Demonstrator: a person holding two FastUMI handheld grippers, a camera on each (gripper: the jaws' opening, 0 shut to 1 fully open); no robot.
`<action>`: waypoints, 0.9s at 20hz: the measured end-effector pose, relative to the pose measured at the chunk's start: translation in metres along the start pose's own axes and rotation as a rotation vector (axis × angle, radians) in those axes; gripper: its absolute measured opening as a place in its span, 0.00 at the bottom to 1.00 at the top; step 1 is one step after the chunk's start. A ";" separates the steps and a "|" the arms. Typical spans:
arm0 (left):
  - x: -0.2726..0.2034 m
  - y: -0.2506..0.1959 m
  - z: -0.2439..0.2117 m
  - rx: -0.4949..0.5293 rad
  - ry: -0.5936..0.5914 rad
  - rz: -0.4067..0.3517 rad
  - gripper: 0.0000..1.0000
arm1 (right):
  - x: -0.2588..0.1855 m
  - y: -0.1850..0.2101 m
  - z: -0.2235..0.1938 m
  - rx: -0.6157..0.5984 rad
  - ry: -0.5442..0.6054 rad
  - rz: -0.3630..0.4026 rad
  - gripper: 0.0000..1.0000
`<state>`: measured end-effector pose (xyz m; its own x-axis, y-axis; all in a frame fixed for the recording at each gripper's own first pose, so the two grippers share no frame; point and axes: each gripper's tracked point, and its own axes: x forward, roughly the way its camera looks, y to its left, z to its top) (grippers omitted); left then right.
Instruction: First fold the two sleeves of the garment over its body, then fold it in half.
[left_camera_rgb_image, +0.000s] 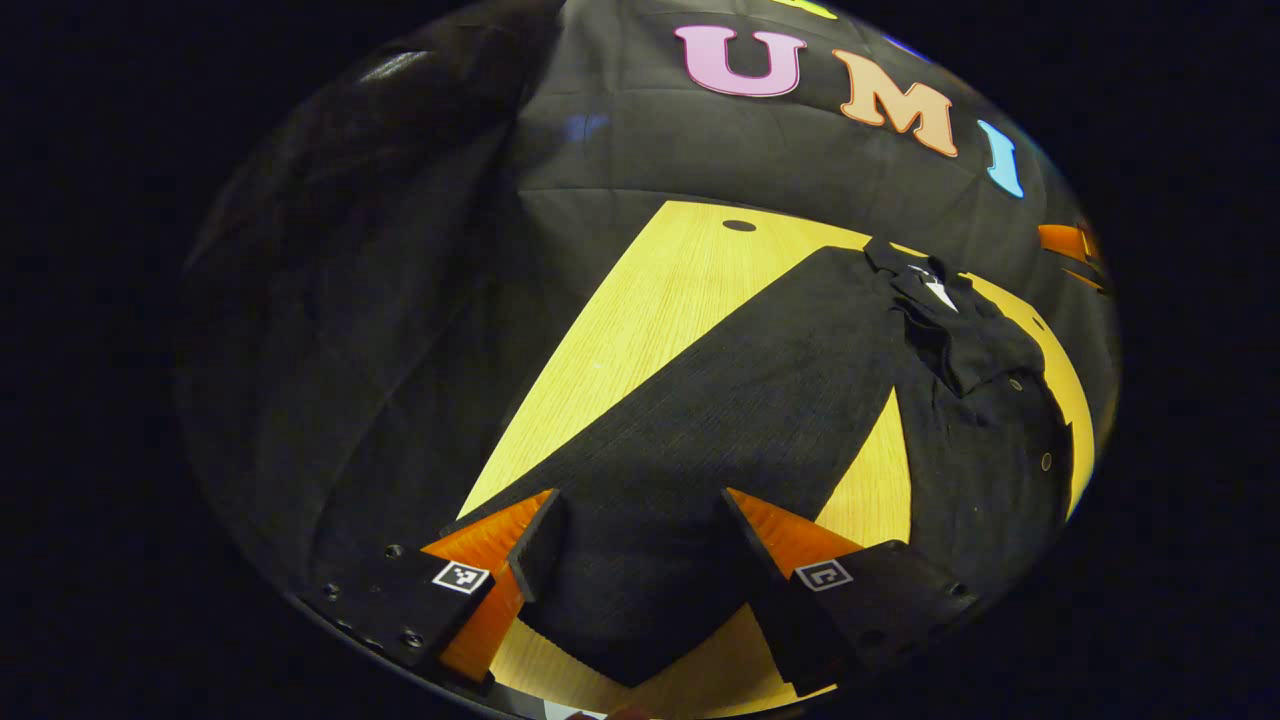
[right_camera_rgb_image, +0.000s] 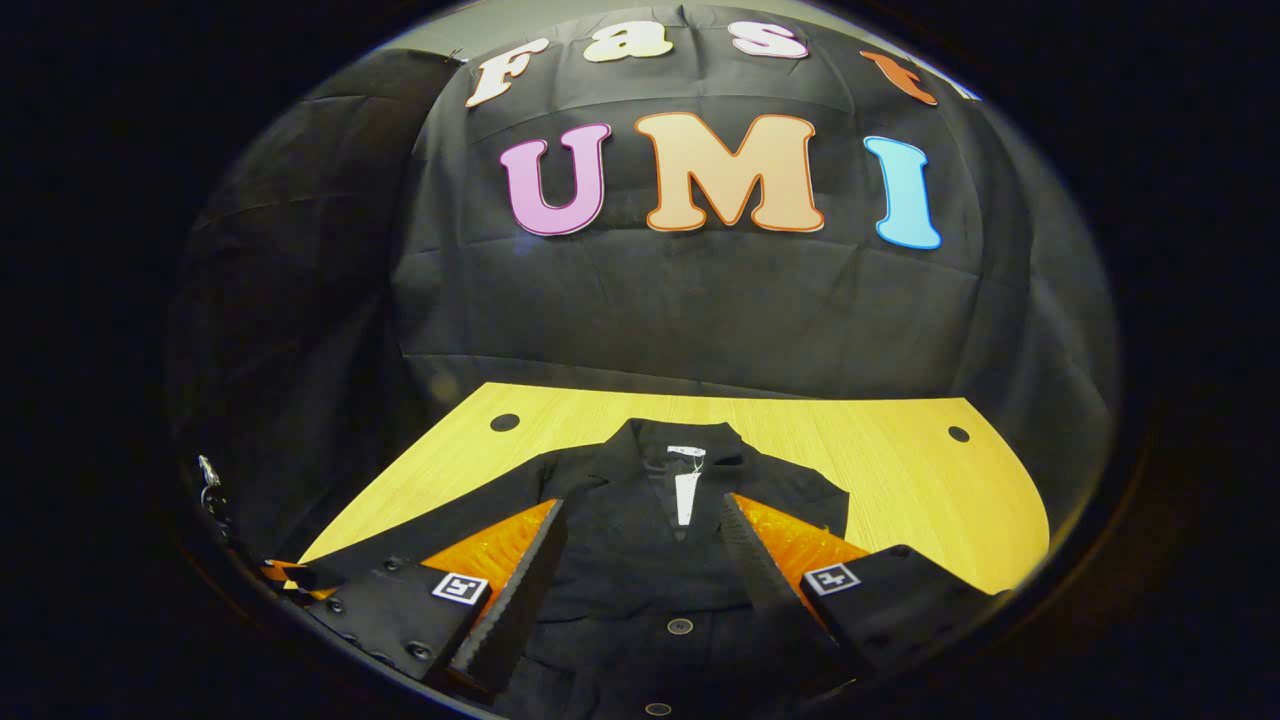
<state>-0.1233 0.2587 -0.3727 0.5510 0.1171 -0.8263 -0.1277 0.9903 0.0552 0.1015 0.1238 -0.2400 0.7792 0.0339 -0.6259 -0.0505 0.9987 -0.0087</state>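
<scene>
A black buttoned garment (left_camera_rgb_image: 985, 440) lies flat on the yellow wooden table (left_camera_rgb_image: 650, 300), its collar (left_camera_rgb_image: 905, 265) at the far end. One long sleeve (left_camera_rgb_image: 760, 400) stretches out sideways toward me. The sleeve's cuff (left_camera_rgb_image: 630, 610) lies between the fingers of my left gripper (left_camera_rgb_image: 640, 545), which stands open around it. In the right gripper view the garment (right_camera_rgb_image: 640, 600) faces me with its collar (right_camera_rgb_image: 680, 440) and white label (right_camera_rgb_image: 685, 495) ahead. My right gripper (right_camera_rgb_image: 640, 565) hovers open over the chest, above a button (right_camera_rgb_image: 680, 626).
The table (right_camera_rgb_image: 900, 480) has small round holes (right_camera_rgb_image: 504, 422) near its far corners and ends at the black cloth wall (right_camera_rgb_image: 700, 300). Bare wood lies to the right of the garment. An orange part of the other gripper (left_camera_rgb_image: 1065, 240) shows beyond the collar.
</scene>
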 end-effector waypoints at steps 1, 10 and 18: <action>0.000 -0.001 0.002 0.002 -0.009 -0.002 0.95 | -0.002 -0.003 0.001 0.003 -0.004 -0.003 0.98; 0.004 -0.017 0.005 -0.043 -0.101 0.011 0.01 | -0.018 -0.036 -0.008 0.043 -0.020 -0.021 0.99; -0.010 -0.020 0.054 -0.087 -0.187 0.037 0.00 | -0.037 -0.074 -0.009 0.081 -0.051 -0.045 0.98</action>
<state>-0.0820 0.2421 -0.3352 0.6871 0.1730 -0.7057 -0.2166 0.9759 0.0283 0.0712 0.0483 -0.2230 0.8106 -0.0111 -0.5855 0.0343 0.9990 0.0285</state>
